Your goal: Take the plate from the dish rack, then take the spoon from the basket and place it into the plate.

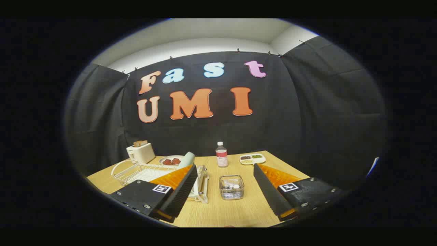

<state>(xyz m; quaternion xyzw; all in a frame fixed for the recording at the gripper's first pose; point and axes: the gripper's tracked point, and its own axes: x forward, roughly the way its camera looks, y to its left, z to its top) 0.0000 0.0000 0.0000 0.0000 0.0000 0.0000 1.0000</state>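
Two gripper point(225, 171) fingers wide apart, basket point(231, 187) between.

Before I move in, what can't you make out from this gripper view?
- Plate: the dish rack is partly behind the left finger of the open tool; no plate can be told apart.
- Spoon: the basket contents are too small to identify.
- Small tray contents: too small.
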